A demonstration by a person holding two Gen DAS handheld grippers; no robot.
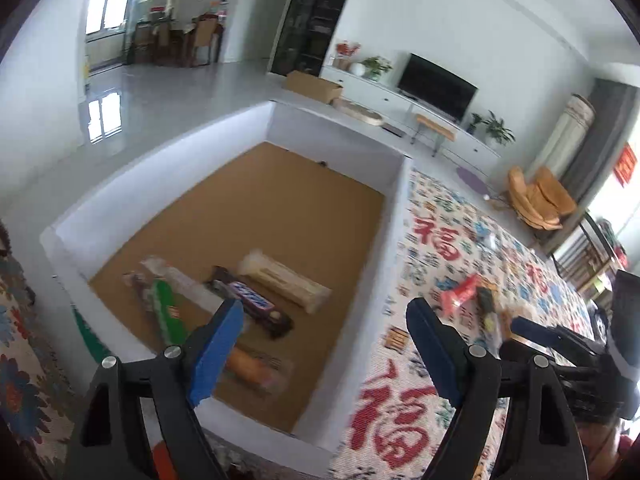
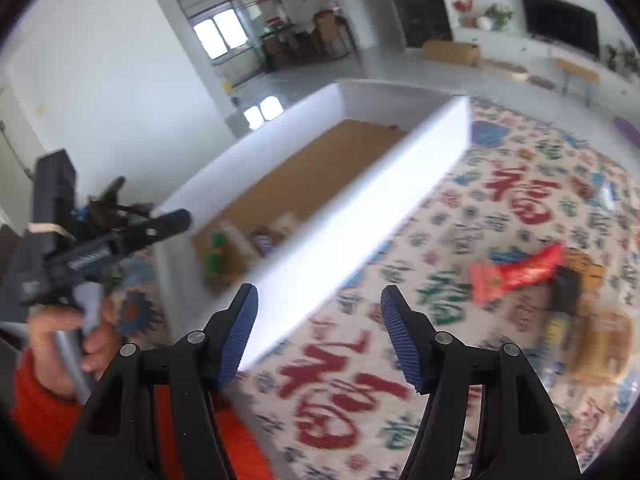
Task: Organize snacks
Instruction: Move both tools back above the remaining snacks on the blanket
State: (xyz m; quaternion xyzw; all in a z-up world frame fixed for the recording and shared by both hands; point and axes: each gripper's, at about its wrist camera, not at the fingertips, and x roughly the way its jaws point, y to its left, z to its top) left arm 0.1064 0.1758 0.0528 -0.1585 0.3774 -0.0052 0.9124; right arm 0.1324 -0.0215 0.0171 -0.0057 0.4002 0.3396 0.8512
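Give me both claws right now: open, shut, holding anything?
Left claw: open, holding nothing.
Right claw: open, holding nothing.

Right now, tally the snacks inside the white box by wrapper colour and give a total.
Green: 1, the green packet
Brown: 1, the brown chocolate bar
Pale: 2, the cream packet and the clear-white packet
Orange: 1, the orange packet
Total: 5 clearly seen; a blurred dark bit beside the green packet cannot be told.

— What colours are seen on the box?
— White walls, a tan floor; a green packet at seven o'clock inside.
— And the cloth?
— Red characters on cream, a red packet at three o'clock.
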